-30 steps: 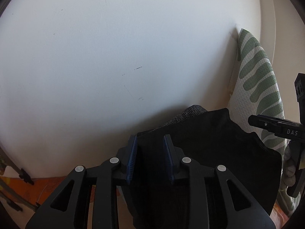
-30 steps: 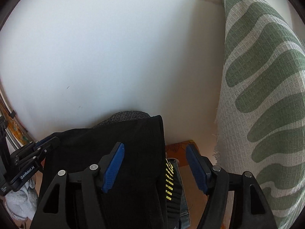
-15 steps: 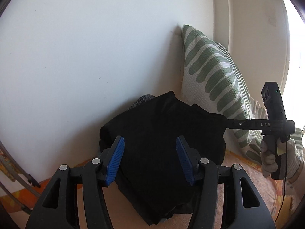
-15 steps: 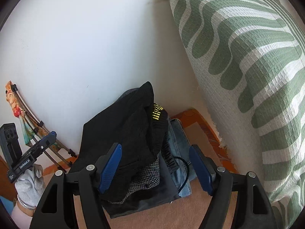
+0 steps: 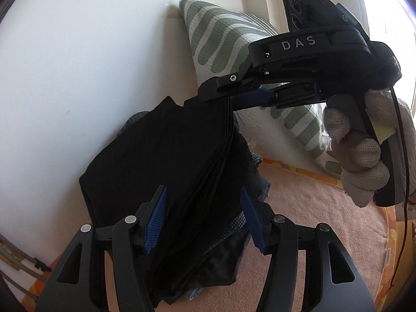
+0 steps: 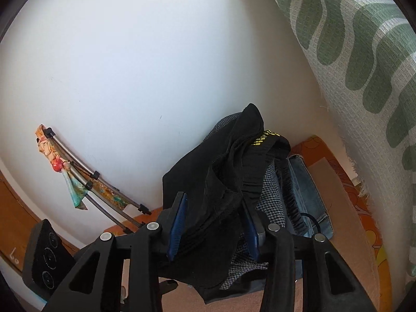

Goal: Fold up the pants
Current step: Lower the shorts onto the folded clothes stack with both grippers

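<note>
The folded black pants lie on top of a stack of folded clothes against the white wall; they also show in the right wrist view. My left gripper is open, its blue pads apart on either side of the pants' near edge. My right gripper has its pads around the pants' edge with black cloth filling the gap; the jaws have narrowed. In the left wrist view the right gripper sits at the pants' far top corner, held by a gloved hand.
Under the pants lie a grey houndstooth garment and blue jeans. A green-and-white patterned pillow leans on the right. A folded metal rack with colourful cloth stands at the left wall. The surface is a peach-orange blanket.
Both grippers pulled back from the stack. The left gripper opened and let the pants go. The right gripper's jaws narrowed around the pants' edge and it moved close in front of the left camera.
</note>
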Demonstrator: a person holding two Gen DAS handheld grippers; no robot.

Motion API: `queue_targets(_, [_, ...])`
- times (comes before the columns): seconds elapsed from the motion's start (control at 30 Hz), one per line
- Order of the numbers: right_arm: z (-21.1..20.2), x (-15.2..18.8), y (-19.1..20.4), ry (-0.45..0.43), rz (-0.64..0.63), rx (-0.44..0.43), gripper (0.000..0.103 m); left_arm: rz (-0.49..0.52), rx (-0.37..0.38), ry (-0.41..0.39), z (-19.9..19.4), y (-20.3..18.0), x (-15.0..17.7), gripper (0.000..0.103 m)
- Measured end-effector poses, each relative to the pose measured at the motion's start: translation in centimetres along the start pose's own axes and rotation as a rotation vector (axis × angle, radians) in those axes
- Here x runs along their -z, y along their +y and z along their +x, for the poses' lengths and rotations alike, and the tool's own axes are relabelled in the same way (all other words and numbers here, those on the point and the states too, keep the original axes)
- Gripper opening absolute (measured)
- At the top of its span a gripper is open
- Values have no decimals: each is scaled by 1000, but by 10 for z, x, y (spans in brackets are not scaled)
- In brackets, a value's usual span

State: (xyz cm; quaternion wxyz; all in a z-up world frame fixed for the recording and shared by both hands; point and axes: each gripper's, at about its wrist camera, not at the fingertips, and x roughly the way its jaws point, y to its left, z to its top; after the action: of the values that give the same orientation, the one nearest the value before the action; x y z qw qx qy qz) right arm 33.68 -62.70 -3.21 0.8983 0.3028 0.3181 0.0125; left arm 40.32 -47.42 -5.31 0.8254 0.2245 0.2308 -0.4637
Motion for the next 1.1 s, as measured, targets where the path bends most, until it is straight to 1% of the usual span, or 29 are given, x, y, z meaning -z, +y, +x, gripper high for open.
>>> queue_targets(0.03, [-7,-2,7,-13,-19,-9,44,-8,-4,0,0,1,-1,56])
queue_targets(0.07, [-13,-3,11,-29,-30,0,44,-16,1,-2,0,2,-1,56])
queue_targets(0.13, [-26,-2,10,-59,-48,37,45,-22,-1,1,-1,6,-1,56])
queue_targets(0.17, [-29,0,8,-61,-52,59,47,-19,-3,-2,-3,7,-1,56])
queue_targets(0.2, [-30,4,4,-55,-53,86,51,-18,-3,-1,-5,8,0,56])
queue_targets(0.23, [-30,9,-4,-49,-43,110,51,-19,1,1,-6,9,0,56])
queue_targets(0.3, [-27,19,-21,-25,-8,118,51,-10,5,6,-8,9,2,56])
queue_targets(0.37, [-23,30,-43,-4,49,108,51,17,6,11,-7,1,4,56])
queue_targets(0.43, [-15,37,-58,10,98,88,51,71,1,11,-6,-13,7,56])
queue_targets(0.53, [-7,33,-71,-11,130,53,51,168,-26,18,3,-36,6,56])
queue_targets(0.6, [3,25,-68,-8,127,7,51,179,-30,23,12,-42,4,56])
queue_targets(0.63, [10,21,-64,-1,123,4,50,174,-36,24,16,-42,2,56])
queue_targets(0.67, [13,17,-61,2,117,12,46,171,-48,28,21,-42,0,56])
queue_targets(0.7, [15,13,-57,6,107,18,35,167,-58,30,24,-41,-1,56])
queue_targets(0.73, [17,9,-52,7,101,20,29,164,-65,30,27,-40,-3,56])
queue_targets(0.77, [17,5,-47,4,93,11,28,162,-65,30,30,-38,-6,54])
queue_targets(0.8, [18,0,-40,4,79,8,25,151,-65,22,31,-35,-8,42])
queue_targets(0.87, [18,-10,-25,-1,39,30,25,81,-33,5,27,-22,-13,34])
queue_targets(0.93, [18,-20,-12,-7,10,23,25,-11,3,-16,23,-5,-18,32])
queue_targets(0.97, [18,-24,-7,-11,3,24,26,-41,9,-24,21,2,-19,28])
queue_targets(1.03, [14,-31,0,-24,-12,21,29,-103,20,-44,17,17,-21,28])
queue_targets(1.07, [9,-32,1,-42,-13,26,32,-135,27,-50,16,25,-21,28])
queue_targets(1.1, [4,-31,1,-61,-12,29,43,-165,31,-56,14,32,-21,28])
